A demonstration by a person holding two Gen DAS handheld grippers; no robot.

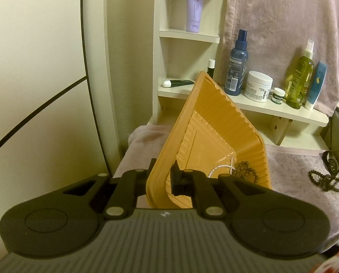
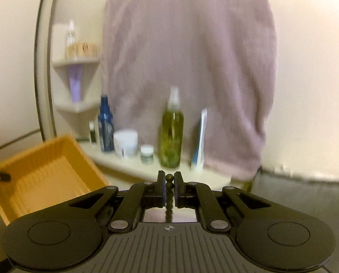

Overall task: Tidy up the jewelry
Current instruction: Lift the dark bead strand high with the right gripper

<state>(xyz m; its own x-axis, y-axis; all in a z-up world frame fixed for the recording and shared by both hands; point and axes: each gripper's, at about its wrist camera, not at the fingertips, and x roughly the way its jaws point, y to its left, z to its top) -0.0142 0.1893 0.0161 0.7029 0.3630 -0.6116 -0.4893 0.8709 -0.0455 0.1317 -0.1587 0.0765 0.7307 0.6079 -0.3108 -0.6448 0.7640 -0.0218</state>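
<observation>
Toiletry bottles (image 2: pixel 172 127) line the shelf (image 1: pixel 283 111) behind me — my left claw (image 1: pixel 163 170) clamps the tilted orange tray's (image 1: pixel 214 122) rim, silver chain (image 1: pixel 219 168) inside, while my right claw (image 2: pixel 169 185) pinches a dark bead strand (image 2: pixel 169 182).

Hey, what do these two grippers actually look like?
Both match: the left gripper and right gripper are matte black, with round discs either side, silver pivot rivets and a ribbed grey body. The right gripper's fingers show blue-purple pads. No cables or sleeves visible.
</observation>
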